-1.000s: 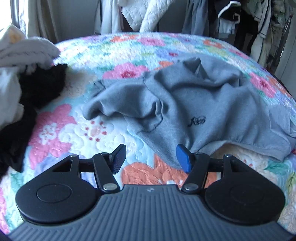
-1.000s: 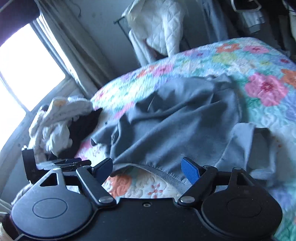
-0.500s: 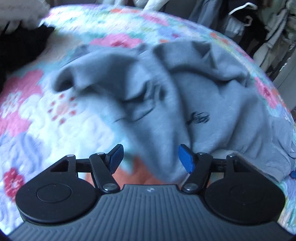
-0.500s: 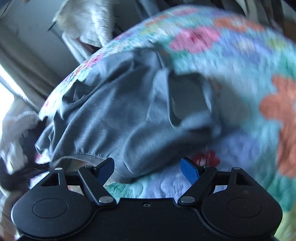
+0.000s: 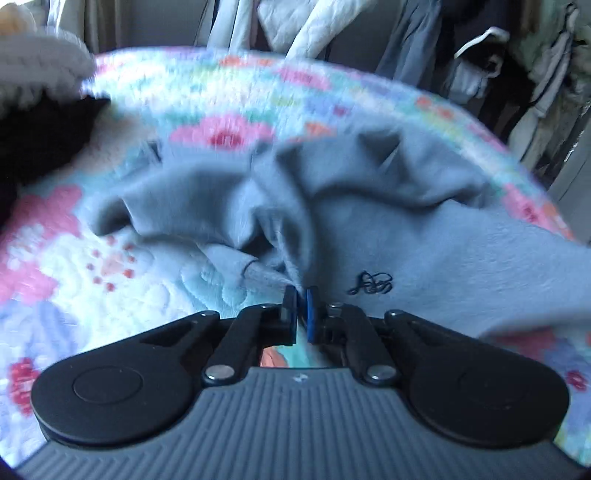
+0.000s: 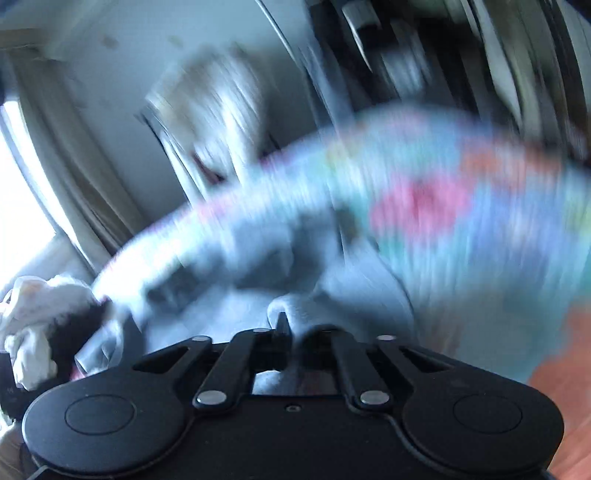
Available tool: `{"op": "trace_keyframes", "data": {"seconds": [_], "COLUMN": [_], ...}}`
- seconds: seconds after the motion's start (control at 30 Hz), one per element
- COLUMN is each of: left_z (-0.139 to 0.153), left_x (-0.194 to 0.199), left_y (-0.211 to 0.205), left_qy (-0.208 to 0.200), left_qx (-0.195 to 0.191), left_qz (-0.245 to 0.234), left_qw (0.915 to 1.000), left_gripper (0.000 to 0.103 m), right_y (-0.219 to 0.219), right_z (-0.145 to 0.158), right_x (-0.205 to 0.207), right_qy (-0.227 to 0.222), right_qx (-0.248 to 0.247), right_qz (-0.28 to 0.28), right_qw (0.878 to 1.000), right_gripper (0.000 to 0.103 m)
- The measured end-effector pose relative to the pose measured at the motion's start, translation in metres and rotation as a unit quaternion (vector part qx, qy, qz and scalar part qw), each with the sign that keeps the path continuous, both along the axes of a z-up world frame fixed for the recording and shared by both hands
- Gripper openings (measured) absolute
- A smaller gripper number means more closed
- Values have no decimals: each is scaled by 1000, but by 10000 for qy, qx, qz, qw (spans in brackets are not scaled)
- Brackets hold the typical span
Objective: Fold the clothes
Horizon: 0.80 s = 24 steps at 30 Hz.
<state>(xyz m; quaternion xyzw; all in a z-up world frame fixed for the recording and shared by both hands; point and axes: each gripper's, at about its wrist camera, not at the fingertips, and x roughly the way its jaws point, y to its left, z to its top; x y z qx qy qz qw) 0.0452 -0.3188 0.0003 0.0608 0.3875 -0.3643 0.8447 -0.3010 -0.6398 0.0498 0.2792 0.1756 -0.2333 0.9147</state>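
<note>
A grey sweatshirt (image 5: pixel 369 221) with a small dark embroidered logo (image 5: pixel 369 288) lies crumpled on the flowered quilt (image 5: pixel 92 280). In the left wrist view my left gripper (image 5: pixel 301 314) has its jaws closing tight, and its blue pads pinch a fold of the sweatshirt's near edge. The right wrist view is badly blurred. There my right gripper (image 6: pixel 291 332) also has its jaws closing together, with a bunched fold of the grey sweatshirt (image 6: pixel 303 310) caught between them.
A pile of white (image 6: pixel 33 325) and black clothes (image 5: pixel 40 140) sits at the left side of the bed. Jackets hang on a rack (image 5: pixel 295 26) behind the bed. A bright window (image 6: pixel 18 206) is at the left.
Both grippers moved in onto the sweatshirt's near edge and closed on its fabric. The right view swung and blurred.
</note>
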Motion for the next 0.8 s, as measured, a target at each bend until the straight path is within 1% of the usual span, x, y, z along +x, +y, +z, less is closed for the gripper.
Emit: {"op": "trace_keyframes", "data": {"seconds": [0.07,0.1,0.13,0.17,0.2,0.23,0.27,0.3,0.33,0.37,0.4,0.43,0.47,0.53,0.57,0.6,0.63,0.67,0.7,0.73,0.77,0.8], "left_z": [17,17,13,6,0,-7,-13,-18,-22,-25,-27,-28,-28,-29,-30,-34,-38,-43,-50,-56,-60,-62], "left_x": [-22,-30,-34,-34,-33,-30,-27,-22,-18,-13,-8,-5,-2,1,1,1,0,-1,-1,-2,-4,-8], "left_y": [8,11,13,17,22,26,29,31,34,34,34,32,29,17,10,0,-10,-20,-30,-39,-46,-53], "left_qy": [-401,-551,-525,-364,-176,-4,122,198,274,331,389,443,502,572,586,495,399,251,144,48,-61,-230], "left_qx": [328,578,775,855,783,672,630,609,582,489,394,260,132,-104,-206,-155,-95,66,204,311,404,481], "left_qz": [-115,-54,-29,-28,-10,-20,-12,45,102,166,225,228,206,66,-24,-57,-84,-45,-41,-46,-5,12], "left_qw": [9986,9968,9956,9957,9968,9977,9979,9979,9979,9981,9982,9984,9984,9983,9981,9986,9991,9997,9997,9995,9992,9986], "left_gripper": [4,4,5,7,8,9,13,20,25,35,39,41,45,56,65,68,68,69,70,70,71,69], "right_y": [2,3,0,-3,-6,-9,-13,-17,-20,-19,-19,-18,-17,-21,-25,-28,-32,-35,-39,-42,-45,-48], "right_z": [34,49,47,45,32,14,-4,-22,-39,-44,-49,-54,-51,-48,-49,-50,-51,-53,-57,-65,-73,-83], "right_x": [-21,-31,-34,-36,-33,-30,-30,-30,-31,-37,-42,-48,-52,-62,-67,-72,-78,-84,-89,-95,-101,-103], "right_qy": [-48,-51,202,472,962,1443,1554,1663,1749,1593,1436,1288,1255,1209,1123,1031,873,710,509,356,207,103], "right_qx": [48,77,163,239,195,250,622,992,1348,1541,1734,1908,1865,1804,1832,1860,1894,1933,2036,2128,2228,2434], "right_qz": [-50,-74,-81,-96,-198,-190,-128,-67,-12,-41,-69,-100,-156,-297,-332,-370,-436,-504,-594,-806,-1021,-1275], "right_qw": [10000,9999,9996,9986,9950,9890,9858,9811,9753,9751,9743,9731,9743,9757,9761,9764,9770,9773,9759,9731,9693,9614], "right_gripper": [2,2,2,2,2,2,5,7,10,13,16,27,37,40,44,47,55,71,80,86,86,86]}}
